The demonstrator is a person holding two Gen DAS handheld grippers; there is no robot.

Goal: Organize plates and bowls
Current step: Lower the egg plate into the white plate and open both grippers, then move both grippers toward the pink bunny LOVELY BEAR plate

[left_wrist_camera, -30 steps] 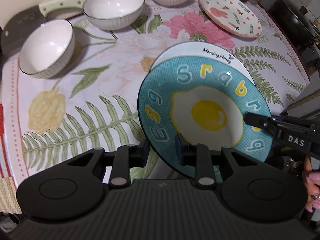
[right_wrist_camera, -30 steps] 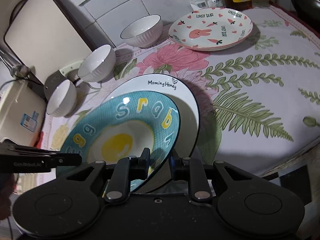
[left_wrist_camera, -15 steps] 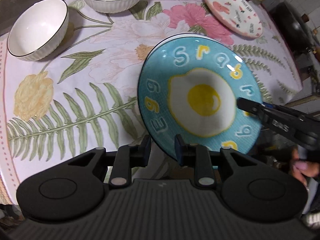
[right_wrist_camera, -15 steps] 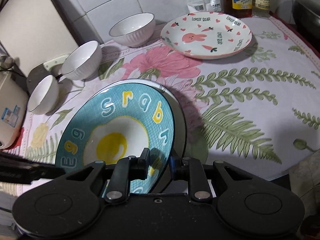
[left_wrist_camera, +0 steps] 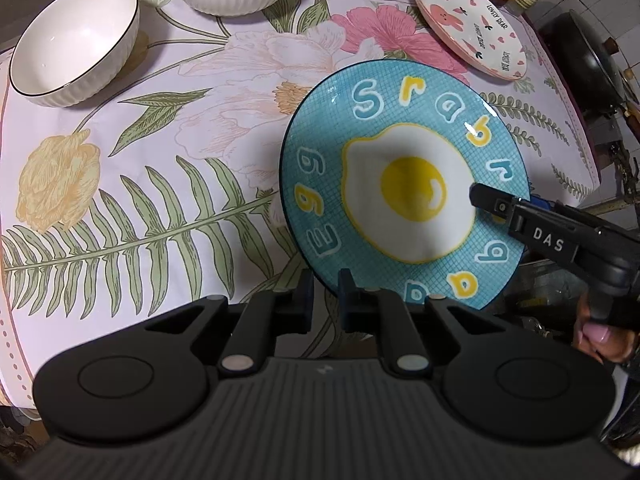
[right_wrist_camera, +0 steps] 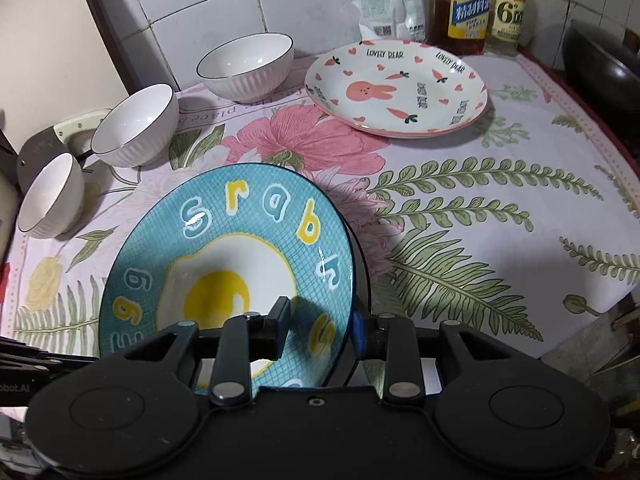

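A blue fried-egg plate (left_wrist_camera: 404, 184) lies over the white plate near the table's front edge and hides it almost fully. My left gripper (left_wrist_camera: 325, 300) is shut on the blue plate's near rim. My right gripper (right_wrist_camera: 320, 324) is shut on the same plate (right_wrist_camera: 228, 272) at its other rim; it also shows in the left wrist view (left_wrist_camera: 492, 204), reaching over the plate. A bunny plate (right_wrist_camera: 396, 88) sits at the back right. Three white ribbed bowls (right_wrist_camera: 246, 66) (right_wrist_camera: 136, 124) (right_wrist_camera: 50, 196) stand along the back left.
Oil and vinegar bottles (right_wrist_camera: 468, 4) and a white bag (right_wrist_camera: 388, 0) stand against the tiled wall. A dark wok (left_wrist_camera: 584, 60) sits beyond the table's right edge. A cleaver (right_wrist_camera: 60, 140) lies by the bowls. The flowered tablecloth (right_wrist_camera: 460, 208) covers the table.
The blue plate has come down and slid over the white plate, whose "Morning Honey" rim no longer shows. Both grippers moved with it.
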